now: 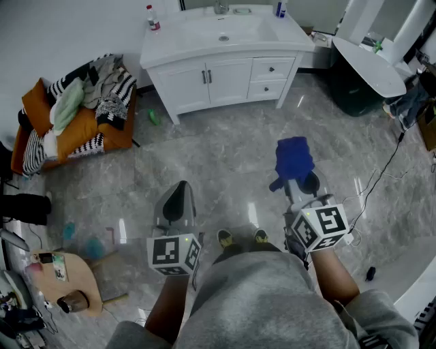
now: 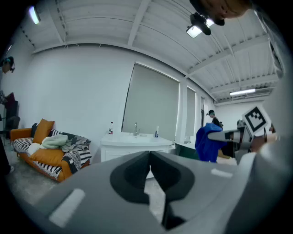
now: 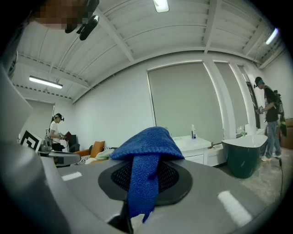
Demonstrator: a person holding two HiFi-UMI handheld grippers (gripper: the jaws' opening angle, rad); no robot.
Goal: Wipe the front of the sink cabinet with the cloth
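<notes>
Grey marble floor (image 1: 225,157), glossy, fills the head view.

White sink cabinet (image 1: 204,80) stands against the far wall. It has two doors at left and two drawers at right, with basin and tap on top. It is well apart from both grippers, across open floor.

Orange sofa (image 1: 85,129) sits to the cabinet's left, heaped with striped and pale-green textiles.

Left gripper (image 1: 178,194) is held low and points toward the cabinet. Its jaws are closed tip to tip with nothing between them.

Right gripper (image 1: 298,180) is level with it. Its jaws are clamped on the blue cloth (image 3: 146,151), which mushrooms over the tips, with a strip hanging down between the pads.

A small red-capped bottle (image 1: 153,18) stands on the countertop's left corner.
</notes>
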